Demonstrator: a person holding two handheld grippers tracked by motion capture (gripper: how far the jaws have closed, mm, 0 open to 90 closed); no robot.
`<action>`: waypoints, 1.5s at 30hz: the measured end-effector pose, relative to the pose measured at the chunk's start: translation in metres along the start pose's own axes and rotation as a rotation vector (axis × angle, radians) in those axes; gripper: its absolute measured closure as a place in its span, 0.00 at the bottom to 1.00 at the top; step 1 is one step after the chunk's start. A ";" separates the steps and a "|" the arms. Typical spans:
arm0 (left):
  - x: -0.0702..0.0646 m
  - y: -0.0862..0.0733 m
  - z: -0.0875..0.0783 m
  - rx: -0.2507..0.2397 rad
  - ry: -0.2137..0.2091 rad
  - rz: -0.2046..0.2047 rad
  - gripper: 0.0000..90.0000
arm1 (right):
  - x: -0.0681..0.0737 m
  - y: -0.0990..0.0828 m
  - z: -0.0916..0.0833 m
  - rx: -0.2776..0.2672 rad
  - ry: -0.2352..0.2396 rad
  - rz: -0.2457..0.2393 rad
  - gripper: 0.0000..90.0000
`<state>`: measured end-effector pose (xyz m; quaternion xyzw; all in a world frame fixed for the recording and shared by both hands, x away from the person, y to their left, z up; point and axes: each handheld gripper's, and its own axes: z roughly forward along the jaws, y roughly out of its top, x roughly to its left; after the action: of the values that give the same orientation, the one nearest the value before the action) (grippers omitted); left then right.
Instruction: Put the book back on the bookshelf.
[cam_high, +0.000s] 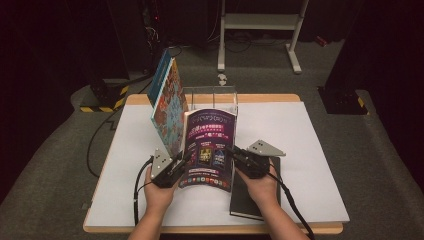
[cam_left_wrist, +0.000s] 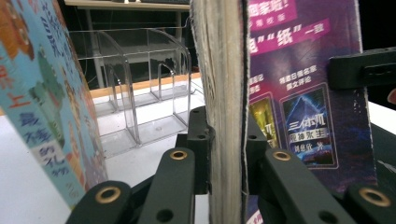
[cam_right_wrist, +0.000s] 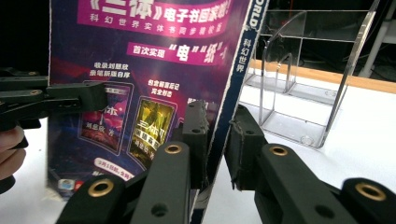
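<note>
Gripping the purple magazine (cam_high: 210, 145) from both sides, we hold it upright above the white table (cam_high: 310, 150), its cover facing us in the high view. Our left gripper (cam_high: 186, 158) has its jaws closed on the magazine's page edge, which the left gripper view shows pinched between the two black pads (cam_left_wrist: 201, 140). Our right gripper (cam_high: 230, 150) has its jaws closed on the spine side, the blue spine strip sitting between them in the right gripper view. Behind the magazine stands a clear acrylic file holder (cam_high: 212, 97), near the far edge of the table; the gripper views show its upright dividers (cam_left_wrist: 128, 93) forming several compartments, and those we can see hold nothing. A colourful illustrated book (cam_high: 167, 102) leans tilted just left of the holder, outside its compartments as far as we can tell, and just beside the magazine's left edge. A black book (cam_high: 250, 197) lies flat on the table beneath our right hand (cam_high: 260, 187), well apart from the holder.
</note>
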<state>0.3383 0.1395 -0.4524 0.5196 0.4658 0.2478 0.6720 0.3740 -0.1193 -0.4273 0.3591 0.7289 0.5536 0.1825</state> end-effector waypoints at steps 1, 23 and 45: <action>0.000 0.000 -0.003 -0.002 0.001 0.005 0.86 | 0.001 -0.001 -0.002 -0.006 0.003 0.003 0.87; -0.002 -0.008 -0.022 -0.039 0.020 -0.004 0.58 | 0.025 -0.019 -0.034 -0.064 0.043 -0.041 0.81; 0.000 -0.011 -0.025 -0.055 0.021 0.003 0.50 | 0.032 -0.003 -0.026 -0.097 0.151 -0.069 0.73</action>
<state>0.3151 0.1479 -0.4631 0.4990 0.4647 0.2671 0.6809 0.3339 -0.1138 -0.4178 0.2819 0.7248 0.6070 0.1633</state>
